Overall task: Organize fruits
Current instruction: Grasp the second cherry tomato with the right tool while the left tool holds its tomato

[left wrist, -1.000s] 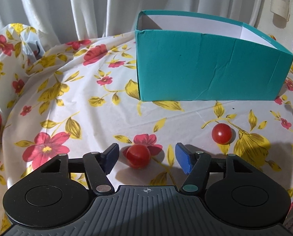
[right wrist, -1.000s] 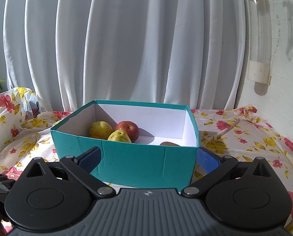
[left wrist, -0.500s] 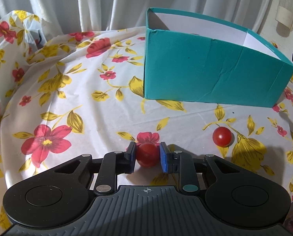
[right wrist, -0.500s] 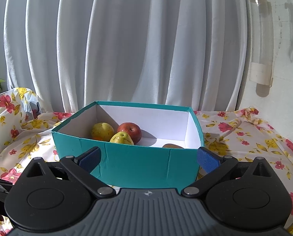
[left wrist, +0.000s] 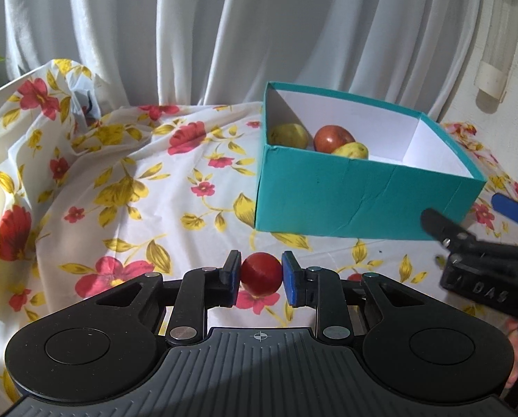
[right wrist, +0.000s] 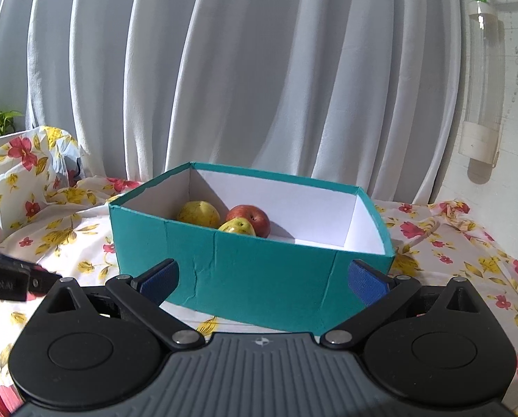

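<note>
Above the flowered cloth (left wrist: pixel 126 187) that covers the surface, the left claw (left wrist: pixel 261 275) holds a small red tomato (left wrist: pixel 261 274) pinched between its two pads, clear of the cloth. Farther back and to the right stands a teal box (left wrist: pixel 345 205) with a white inside, open at the top. In its far left part lie two yellow-green pears (left wrist: pixel 288 135) and a red apple (left wrist: pixel 332 138), close together, the apple touching the nearer pear. At the right edge of the left wrist view the right claw (left wrist: pixel 467 222) reaches in near the box's near right corner. In its own view the right claw (right wrist: pixel 262 274) stands wide with nothing between its blue pads (right wrist: pixel 366 281), the box (right wrist: pixel 259 271) just beyond them. White curtains (right wrist: pixel 259 69) hang behind the surface.
</note>
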Action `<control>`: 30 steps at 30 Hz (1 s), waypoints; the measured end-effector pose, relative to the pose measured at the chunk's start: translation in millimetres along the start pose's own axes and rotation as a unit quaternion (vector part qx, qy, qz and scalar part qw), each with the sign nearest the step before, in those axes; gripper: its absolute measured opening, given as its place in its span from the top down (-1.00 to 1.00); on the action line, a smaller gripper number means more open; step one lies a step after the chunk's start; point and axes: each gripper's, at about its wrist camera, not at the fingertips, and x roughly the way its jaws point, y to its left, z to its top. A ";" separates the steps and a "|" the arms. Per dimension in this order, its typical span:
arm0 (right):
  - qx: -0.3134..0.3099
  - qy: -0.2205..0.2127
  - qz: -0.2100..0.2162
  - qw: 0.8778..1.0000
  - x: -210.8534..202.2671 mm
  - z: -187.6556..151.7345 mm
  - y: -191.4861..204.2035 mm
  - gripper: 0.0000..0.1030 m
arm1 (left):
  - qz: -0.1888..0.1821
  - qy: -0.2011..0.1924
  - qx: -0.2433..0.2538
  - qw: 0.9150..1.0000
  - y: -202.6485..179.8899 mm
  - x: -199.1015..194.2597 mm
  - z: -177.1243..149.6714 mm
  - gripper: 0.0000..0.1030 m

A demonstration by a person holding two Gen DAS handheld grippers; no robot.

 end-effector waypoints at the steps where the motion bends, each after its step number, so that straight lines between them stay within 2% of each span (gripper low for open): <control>1: -0.004 0.008 0.005 1.000 3.6 -4.9 3.6 -0.99 | 0.003 -0.002 -0.002 1.000 0.9 -2.1 1.0 0.45; 3: -0.013 0.025 0.016 0.999 11.4 -14.0 10.4 -0.94 | 0.007 -0.003 -0.006 1.000 2.9 -4.5 2.9 0.45; 5: -0.022 0.048 0.033 0.998 19.3 -21.9 17.4 -0.76 | 0.010 -0.003 -0.010 1.000 5.0 -7.0 3.9 0.45; 9: -0.027 0.074 0.068 0.995 29.5 -34.8 30.6 -0.55 | 0.015 -0.003 -0.010 1.000 7.4 -10.6 4.7 0.45; 13: -0.040 0.096 0.095 0.990 38.7 -43.9 44.3 -0.14 | 0.019 0.001 -0.009 1.000 8.6 -11.4 4.2 0.45; 15: -0.043 0.103 0.102 0.989 42.7 -47.0 47.9 -0.06 | 0.021 0.002 -0.009 1.000 9.0 -11.5 3.8 0.45; 17: -0.047 0.111 0.106 0.987 46.4 -49.4 50.0 0.14 | 0.021 0.004 -0.009 1.000 9.3 -11.4 3.7 0.45; 23: -0.041 0.111 0.122 0.985 47.2 -50.9 47.6 0.39 | 0.019 0.005 -0.007 1.000 7.5 -10.1 4.8 0.45; 28: -0.029 0.109 0.130 0.985 47.4 -51.7 44.0 0.39 | 0.016 0.004 -0.003 1.000 4.3 -9.8 6.5 0.44; 30: -0.028 0.107 0.133 0.985 47.0 -52.2 44.3 0.46 | 0.017 0.005 -0.001 1.000 2.3 -9.0 7.1 0.44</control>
